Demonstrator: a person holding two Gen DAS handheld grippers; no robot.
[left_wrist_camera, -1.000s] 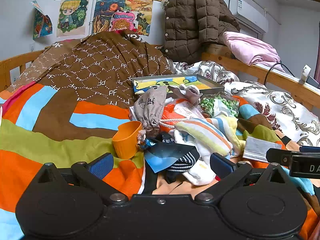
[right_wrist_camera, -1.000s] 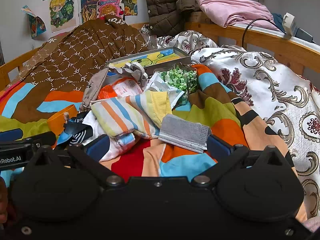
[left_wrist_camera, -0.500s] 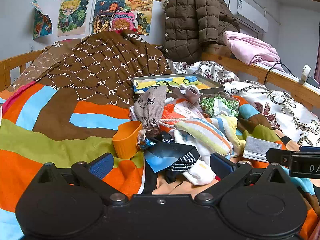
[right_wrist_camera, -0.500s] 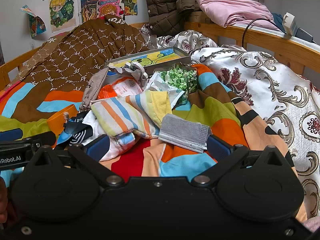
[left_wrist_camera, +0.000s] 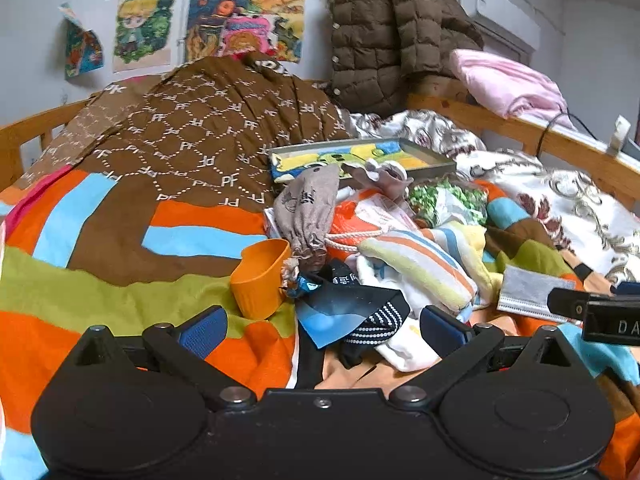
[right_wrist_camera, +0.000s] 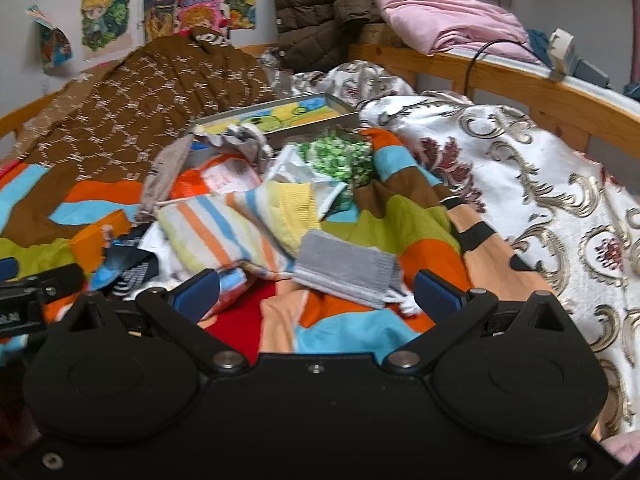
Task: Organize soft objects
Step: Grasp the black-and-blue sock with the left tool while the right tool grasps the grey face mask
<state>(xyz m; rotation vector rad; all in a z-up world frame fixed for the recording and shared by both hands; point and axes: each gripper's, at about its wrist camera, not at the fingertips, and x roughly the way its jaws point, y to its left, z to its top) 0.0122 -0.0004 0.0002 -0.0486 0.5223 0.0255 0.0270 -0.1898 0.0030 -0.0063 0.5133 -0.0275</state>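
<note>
A pile of soft things lies on the striped bedspread [left_wrist_camera: 80, 272]. It holds a striped towel [left_wrist_camera: 420, 264], a grey drawstring pouch [left_wrist_camera: 308, 212], a blue and black sock [left_wrist_camera: 352, 308], a grey face mask [left_wrist_camera: 528, 288] and a green-patterned bag [left_wrist_camera: 444, 200]. My left gripper [left_wrist_camera: 322, 326] is open and empty just short of the sock. My right gripper [right_wrist_camera: 316, 290] is open and empty, close above the near edge of the grey face mask [right_wrist_camera: 344, 268], with the striped towel [right_wrist_camera: 228, 232] beyond it.
An orange cup [left_wrist_camera: 260, 276] stands left of the pile. A shallow tray with a picture [left_wrist_camera: 360, 156] lies behind it. A brown patterned quilt [left_wrist_camera: 192, 136], a brown jacket [left_wrist_camera: 392, 36] and a wooden bed rail [right_wrist_camera: 520, 84] border the area. A white floral blanket [right_wrist_camera: 540, 184] lies right.
My right gripper has moved forward and down toward the grey face mask, and its view is blurred by motion. My left gripper has not moved.
</note>
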